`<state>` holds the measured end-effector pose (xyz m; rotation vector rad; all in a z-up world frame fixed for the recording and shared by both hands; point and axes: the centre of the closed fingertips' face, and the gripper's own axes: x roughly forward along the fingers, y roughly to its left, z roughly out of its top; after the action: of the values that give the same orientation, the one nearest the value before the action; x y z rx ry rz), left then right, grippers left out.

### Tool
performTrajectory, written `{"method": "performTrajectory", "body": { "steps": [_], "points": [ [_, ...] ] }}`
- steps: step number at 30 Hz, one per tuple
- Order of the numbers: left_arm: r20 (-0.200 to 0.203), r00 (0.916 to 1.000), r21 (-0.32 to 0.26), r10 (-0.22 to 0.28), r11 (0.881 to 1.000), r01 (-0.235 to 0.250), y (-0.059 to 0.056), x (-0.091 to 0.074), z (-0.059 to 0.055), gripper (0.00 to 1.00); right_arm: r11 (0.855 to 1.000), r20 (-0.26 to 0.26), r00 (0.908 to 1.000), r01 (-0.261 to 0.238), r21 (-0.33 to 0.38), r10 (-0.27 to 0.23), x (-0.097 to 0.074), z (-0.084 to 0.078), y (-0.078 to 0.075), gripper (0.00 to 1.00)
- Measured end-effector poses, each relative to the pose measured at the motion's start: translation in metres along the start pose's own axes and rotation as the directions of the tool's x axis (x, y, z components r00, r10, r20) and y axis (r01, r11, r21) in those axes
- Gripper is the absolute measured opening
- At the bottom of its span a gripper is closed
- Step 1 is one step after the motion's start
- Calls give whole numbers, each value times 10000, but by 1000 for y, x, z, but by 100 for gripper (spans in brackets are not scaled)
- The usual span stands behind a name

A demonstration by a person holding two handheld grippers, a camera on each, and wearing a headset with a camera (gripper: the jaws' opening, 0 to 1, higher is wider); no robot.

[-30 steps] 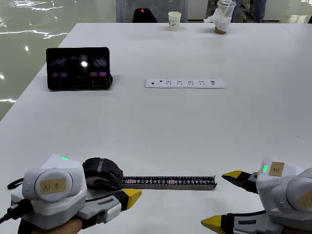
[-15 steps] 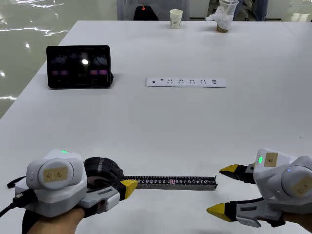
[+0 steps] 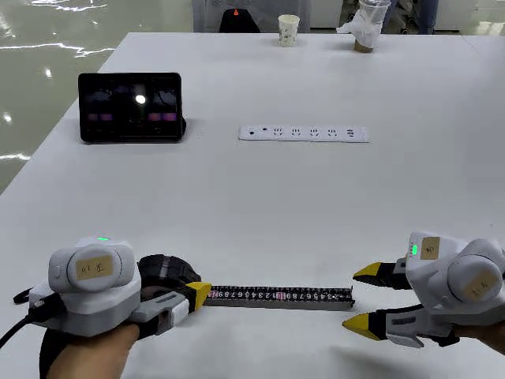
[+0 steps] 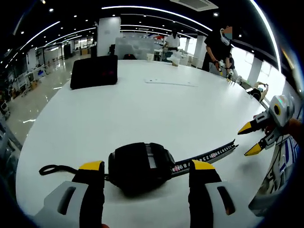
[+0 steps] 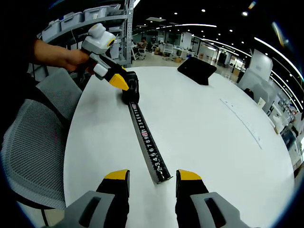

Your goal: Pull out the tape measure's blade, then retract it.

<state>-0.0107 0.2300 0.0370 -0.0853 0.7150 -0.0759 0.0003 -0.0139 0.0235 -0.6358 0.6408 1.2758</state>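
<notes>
- Lining up both tools was the whole game here. My left tool (image 4: 147,166) sat open around the black tape measure case (image 4: 140,156), one jaw on each side. A sliver of gap showed on both sides, so it wasn't clamped as far as I could tell.
- The blade (image 3: 276,295) lay flat on the white bench (image 3: 316,205), run out from the case toward my right tool (image 3: 360,300).
- That one was open too, its jaws either side of the blade's free end (image 5: 164,179) and not pinching it.
- My read was that the blade was out far enough, so retracting was the step in hand.
- To do it well, I figured I'd squeeze the left on the case first so it couldn't skid. Then I'd pinch the tip squarely and walk it back along the blade's own line, no letting it snap home.
- The risk I saw was that a crooked feed would kink the blade or drag the case sideways.
</notes>
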Motion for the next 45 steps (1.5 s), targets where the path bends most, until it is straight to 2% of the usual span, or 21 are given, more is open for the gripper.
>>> {"method": "performTrajectory", "body": {
  "steps": [9, 21, 35, 45],
  "points": [
    [-99, 9999, -351, 104, 9993, -107, 2, 5, -1, 63, 9981, -373, 9989, -315, -522, 296, 9, -9, -8, 29],
    [-187, 9994, -826, 280, 9962, -294, 8, 12, -1, 57, 9945, -559, 9957, -771, -703, 732, 21, -17, -12, 21],
    [-379, 9988, -919, 321, 9951, -354, 9, 20, -3, 61, 9907, -851, 9907, -1124, -772, 1058, 29, -26, -12, 15],
    [-656, 9972, -808, 352, 9959, -405, 9, 24, -6, 62, 9902, -628, 9899, -1303, -500, 1271, 29, -25, -14, 13]
  ]
}}
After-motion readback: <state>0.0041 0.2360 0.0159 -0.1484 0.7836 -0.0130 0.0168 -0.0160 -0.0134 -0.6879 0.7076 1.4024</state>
